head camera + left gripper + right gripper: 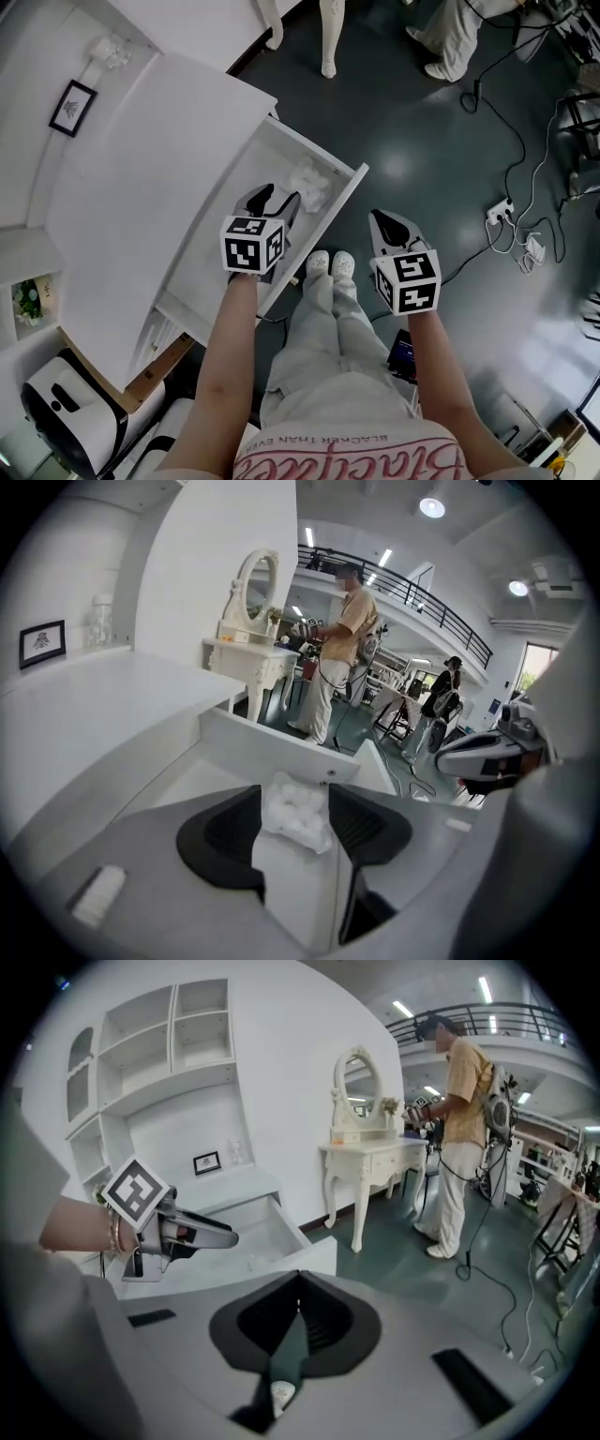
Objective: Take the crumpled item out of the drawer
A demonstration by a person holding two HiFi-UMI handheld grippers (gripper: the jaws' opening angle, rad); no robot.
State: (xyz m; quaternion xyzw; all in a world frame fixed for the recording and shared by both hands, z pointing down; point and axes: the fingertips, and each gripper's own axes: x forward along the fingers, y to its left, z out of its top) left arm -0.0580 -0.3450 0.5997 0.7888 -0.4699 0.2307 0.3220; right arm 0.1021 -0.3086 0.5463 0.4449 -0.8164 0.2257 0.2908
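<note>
The crumpled white item lies at the far end of the open white drawer. My left gripper hovers over the drawer, just short of the item, with its jaws open. In the left gripper view the crumpled item shows in the gap between the two dark fingers of the left gripper; I cannot tell whether they touch it. My right gripper hangs over the dark floor to the right of the drawer, shut and holding nothing. Its jaws meet at the tip in the right gripper view.
The white dresser top carries a small framed picture. Cables and a power strip lie on the floor at the right. A person stands beside a white vanity table. My own feet are below the drawer front.
</note>
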